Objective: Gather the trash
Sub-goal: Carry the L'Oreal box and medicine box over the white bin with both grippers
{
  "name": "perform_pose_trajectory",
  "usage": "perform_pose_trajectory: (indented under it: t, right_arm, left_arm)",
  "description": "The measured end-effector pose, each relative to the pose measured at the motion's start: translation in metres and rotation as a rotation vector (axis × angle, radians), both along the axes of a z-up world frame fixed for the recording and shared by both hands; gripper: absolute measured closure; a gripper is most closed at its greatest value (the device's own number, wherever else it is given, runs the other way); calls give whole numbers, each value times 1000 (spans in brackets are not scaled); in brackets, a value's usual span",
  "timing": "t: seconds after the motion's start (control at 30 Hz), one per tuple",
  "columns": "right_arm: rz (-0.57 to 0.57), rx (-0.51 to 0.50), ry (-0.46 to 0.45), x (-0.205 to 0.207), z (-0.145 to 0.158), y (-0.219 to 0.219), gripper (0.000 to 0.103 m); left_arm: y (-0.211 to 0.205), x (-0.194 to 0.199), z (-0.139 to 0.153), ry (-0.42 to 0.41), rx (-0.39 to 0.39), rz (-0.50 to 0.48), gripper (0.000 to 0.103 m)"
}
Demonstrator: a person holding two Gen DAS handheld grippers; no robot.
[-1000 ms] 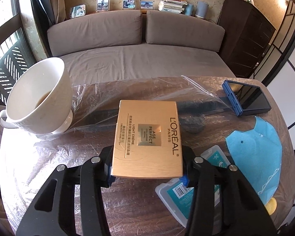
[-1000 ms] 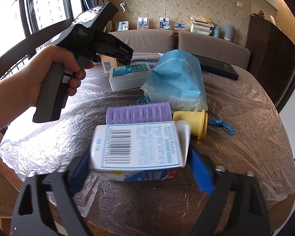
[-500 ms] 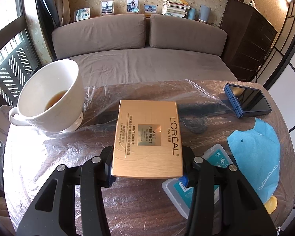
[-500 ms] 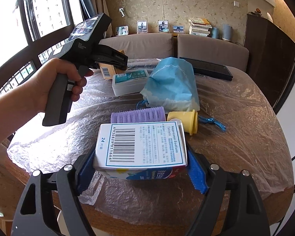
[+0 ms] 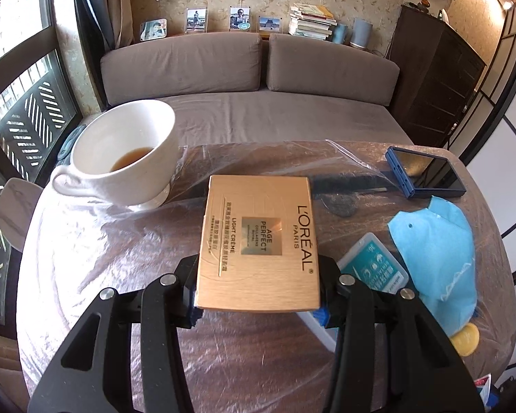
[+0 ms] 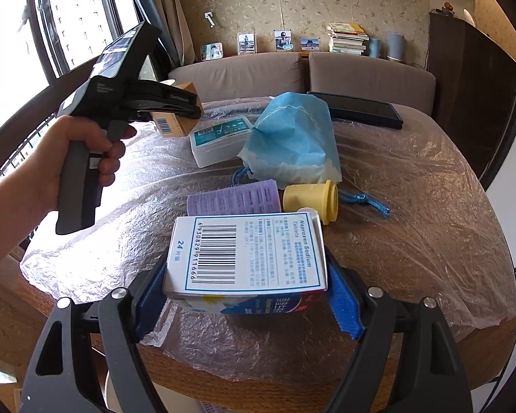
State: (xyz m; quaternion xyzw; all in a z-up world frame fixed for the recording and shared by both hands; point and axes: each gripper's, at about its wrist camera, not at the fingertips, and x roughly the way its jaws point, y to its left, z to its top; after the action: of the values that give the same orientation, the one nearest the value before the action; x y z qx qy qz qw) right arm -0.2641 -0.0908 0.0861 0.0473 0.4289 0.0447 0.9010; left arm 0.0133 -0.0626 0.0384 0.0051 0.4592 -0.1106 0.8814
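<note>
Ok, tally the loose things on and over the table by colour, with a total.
Blue: 2, mask, mirror
White: 3, cup, wipes pack, tablet box
Gold: 1, cream box
Purple: 1, roller
Yellow: 1, cap
Total: 8

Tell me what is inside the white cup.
The white cup holds a little brown liquid at the bottom. Its near wall hides the rest of the inside.

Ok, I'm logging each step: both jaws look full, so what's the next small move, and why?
Probably carry both boxes off the table toward a bin, though none is in view: the left gripper clamps the gold cream box, the right gripper the tablet box.
</note>
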Motion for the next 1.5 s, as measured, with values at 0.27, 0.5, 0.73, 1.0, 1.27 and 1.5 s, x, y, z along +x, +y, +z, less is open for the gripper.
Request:
perform_pose_trajectory:
  t: [0.27, 0.5, 0.73, 1.0, 1.27, 1.5]
  right_arm:
    - [19, -1, 4, -3, 1, 1, 24]
    - [29, -10, 16, -6, 0, 0, 24]
    - [36, -9, 24, -6, 2, -1, 24]
    - [42, -1, 25, -6, 6, -8, 24]
    - [62, 19, 31, -15, 10, -10, 24]
    - [97, 33, 29, -30, 18, -8, 24]
  left_arm:
    - [10, -28, 6, -6, -17, 8, 55]
    - [20, -57, 6, 4, -26, 17, 55]
    - [24, -88, 5, 11, -24, 18, 54]
    - [28, -123, 5, 30, -65, 32, 54]
    - [27, -159, 8, 25, -65, 32, 54]
    - [21, -185, 8, 22, -40, 13, 54]
